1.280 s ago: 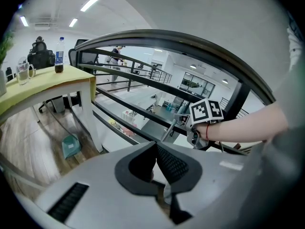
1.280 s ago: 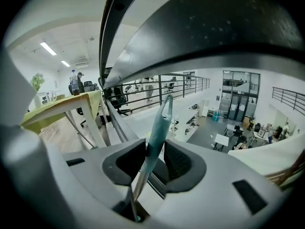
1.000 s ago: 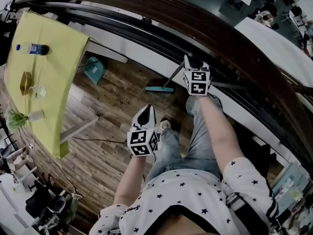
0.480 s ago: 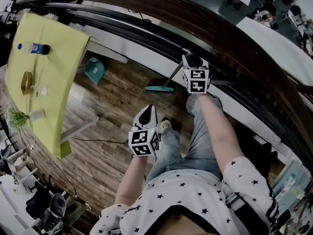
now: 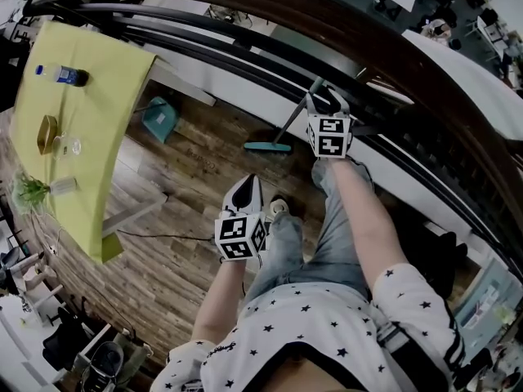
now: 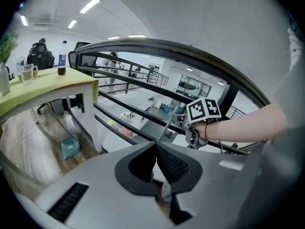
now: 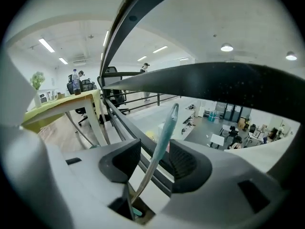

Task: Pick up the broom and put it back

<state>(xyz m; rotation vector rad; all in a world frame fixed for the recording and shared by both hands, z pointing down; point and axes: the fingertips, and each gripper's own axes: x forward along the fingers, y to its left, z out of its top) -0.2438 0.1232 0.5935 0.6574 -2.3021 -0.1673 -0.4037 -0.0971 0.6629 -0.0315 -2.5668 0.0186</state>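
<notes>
By the railing (image 5: 270,11), the right claw (image 7: 153,159), just opened wide around the leaning broom (image 7: 166,123), could topple it pulling away; left claw (image 6: 155,149) shut.

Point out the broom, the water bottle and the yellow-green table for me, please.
broom (image 5: 288,126): head view, the middle of its handle.
water bottle (image 5: 61,74): head view, the middle of its body, lying on the table.
yellow-green table (image 5: 100,114): head view, a bare part of its top.

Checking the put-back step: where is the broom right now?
Head view, centre: the broom leans against the railing, head on the wooden floor, handle loose between the right gripper's jaws, just opened.
</notes>
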